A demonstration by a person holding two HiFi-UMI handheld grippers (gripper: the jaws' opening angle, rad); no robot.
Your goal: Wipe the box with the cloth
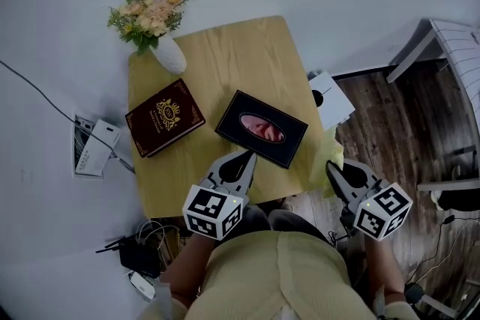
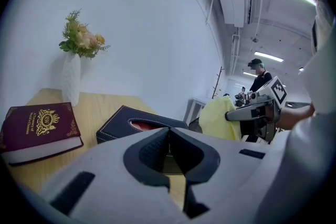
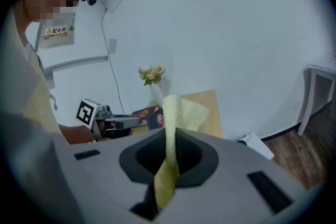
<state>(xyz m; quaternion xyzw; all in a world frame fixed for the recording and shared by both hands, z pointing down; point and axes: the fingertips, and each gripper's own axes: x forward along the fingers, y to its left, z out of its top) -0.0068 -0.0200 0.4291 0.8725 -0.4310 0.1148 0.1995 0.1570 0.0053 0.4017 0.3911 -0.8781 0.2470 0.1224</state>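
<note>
The box (image 1: 262, 128), a black stitched tissue-type one, lies flat on the tabletop (image 1: 225, 49). The right gripper (image 3: 170, 139) has its fingers pinched tight on the yellow cloth (image 3: 181, 110), off to the box's right and not touching it yet. The left gripper (image 1: 246, 155) hovers at the box's near edge, fingers pressed together on nothing. The cloth looks floppy and light, so wipe with a trailing fold. The box is stiff but probably light, so it'll likely skid. I'd brace its near edge with the left.
</note>
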